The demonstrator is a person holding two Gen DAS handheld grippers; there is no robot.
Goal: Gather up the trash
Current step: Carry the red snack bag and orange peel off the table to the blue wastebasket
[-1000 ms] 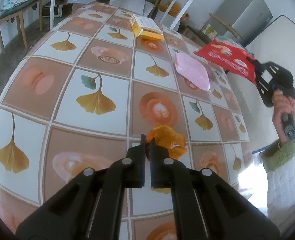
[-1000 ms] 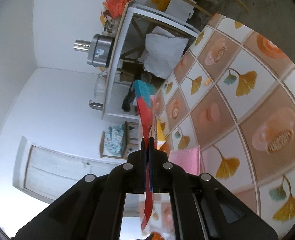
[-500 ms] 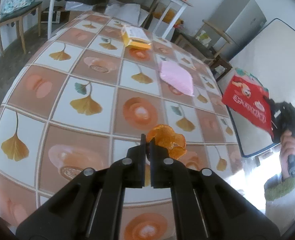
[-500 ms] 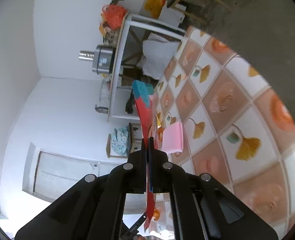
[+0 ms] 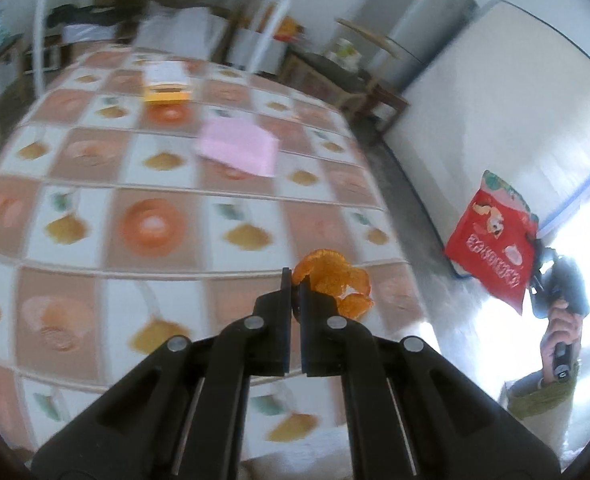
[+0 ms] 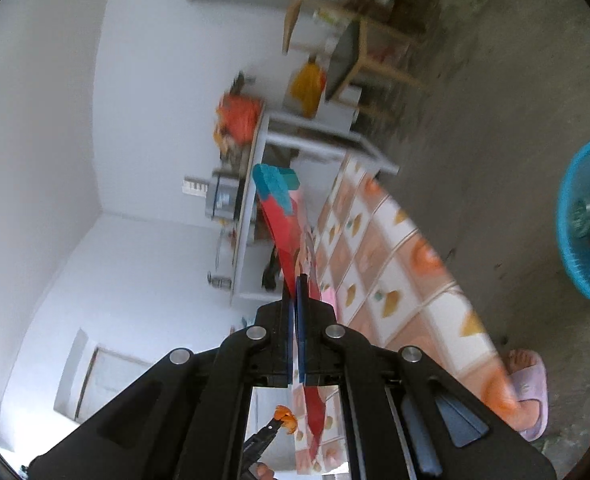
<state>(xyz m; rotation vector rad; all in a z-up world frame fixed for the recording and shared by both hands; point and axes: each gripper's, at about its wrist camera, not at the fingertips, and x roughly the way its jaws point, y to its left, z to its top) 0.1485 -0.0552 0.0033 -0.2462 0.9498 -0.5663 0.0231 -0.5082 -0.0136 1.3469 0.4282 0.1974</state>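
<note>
While yellow box (image 5: pixel 166 87) and pink cloth (image 5: pixel 237 149) wait on table (image 5: pixel 95 208): carrying orange peel (image 5: pixel 331 282) and red wrapper (image 6: pixel 285 232), pinched in left gripper (image 5: pixel 293 286) and right gripper (image 6: pixel 295 292), toward blue basket (image 6: pixel 567 216).

You hold curled orange peel (image 5: pixel 335 284) clear above the table; a flat red snack wrapper (image 5: pixel 493 244) hangs edge-gripped beside it, off the table.

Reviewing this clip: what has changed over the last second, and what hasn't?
The right tool has carried the red snack bag off the table and out over the floor; a blue basket has come into its view. The left tool has lifted the orange peel slightly toward the table's edge. Both stay clamped shut; nothing was let go. The pink packet and yellow box lie where they were.
</note>
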